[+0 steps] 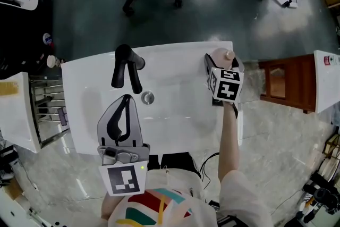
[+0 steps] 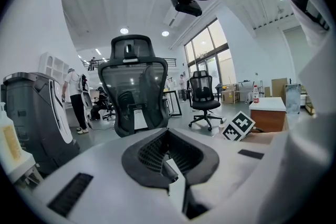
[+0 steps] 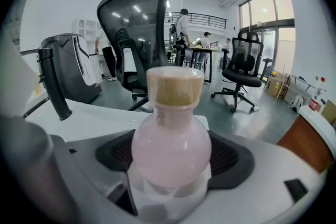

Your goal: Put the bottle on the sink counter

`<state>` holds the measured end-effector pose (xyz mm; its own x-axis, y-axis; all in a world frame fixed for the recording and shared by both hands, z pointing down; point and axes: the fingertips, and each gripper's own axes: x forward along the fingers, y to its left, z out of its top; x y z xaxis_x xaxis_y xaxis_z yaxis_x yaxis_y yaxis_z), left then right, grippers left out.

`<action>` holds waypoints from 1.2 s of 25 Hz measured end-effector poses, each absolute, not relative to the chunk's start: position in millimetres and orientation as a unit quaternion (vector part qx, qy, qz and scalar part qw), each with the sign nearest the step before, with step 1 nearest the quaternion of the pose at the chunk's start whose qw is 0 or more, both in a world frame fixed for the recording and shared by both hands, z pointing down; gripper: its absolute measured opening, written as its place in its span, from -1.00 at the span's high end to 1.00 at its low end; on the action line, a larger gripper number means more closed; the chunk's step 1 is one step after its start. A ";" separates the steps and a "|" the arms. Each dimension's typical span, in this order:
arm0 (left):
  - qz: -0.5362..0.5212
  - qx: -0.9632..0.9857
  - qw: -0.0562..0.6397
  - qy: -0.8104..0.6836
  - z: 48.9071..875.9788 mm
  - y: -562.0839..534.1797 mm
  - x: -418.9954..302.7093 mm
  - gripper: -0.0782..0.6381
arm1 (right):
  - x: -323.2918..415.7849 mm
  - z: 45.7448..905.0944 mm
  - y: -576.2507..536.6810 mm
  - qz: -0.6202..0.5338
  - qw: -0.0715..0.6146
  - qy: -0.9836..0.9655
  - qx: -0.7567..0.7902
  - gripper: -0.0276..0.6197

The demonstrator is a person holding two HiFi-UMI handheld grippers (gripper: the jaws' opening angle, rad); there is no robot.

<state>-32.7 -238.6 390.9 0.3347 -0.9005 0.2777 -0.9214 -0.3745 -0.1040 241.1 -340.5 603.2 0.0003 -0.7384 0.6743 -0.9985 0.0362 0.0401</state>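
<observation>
One bottle [image 3: 170, 139] (pink, tan-capped) is clamped in the jaws of the right gripper [image 1: 223, 61] over the sink counter [image 1: 175, 69]; the jaws of the left gripper [image 1: 123, 114] are pressed together, empty.

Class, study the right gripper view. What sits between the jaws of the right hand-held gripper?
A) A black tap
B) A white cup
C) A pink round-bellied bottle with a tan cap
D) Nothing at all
C: the right gripper view shows the pink round-bellied bottle with a tan cap upright and clamped between the jaws of the right hand-held gripper.
</observation>
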 end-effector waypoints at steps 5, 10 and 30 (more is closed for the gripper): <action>0.139 0.817 0.023 -0.558 379.6 -232.2 -37.0 0.73 | 240.9 590.3 -339.4 0.229 0.251 -0.668 0.662 -0.30; 0.122 0.818 0.012 -0.562 364.8 -228.8 -41.9 0.73 | 235.6 552.1 -340.9 0.188 0.235 -0.674 0.675 -0.30; 0.003 0.793 -0.053 -0.606 261.3 -225.5 -103.0 0.73 | 128.5 238.9 -268.8 -0.033 0.014 -0.727 0.686 0.41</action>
<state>-103.0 -225.5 261.3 0.2643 -0.9626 -0.0597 -0.9620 -0.2588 -0.0873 128.5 -268.8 238.9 -0.0591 -0.9979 -0.0253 -0.9961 0.0572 0.0675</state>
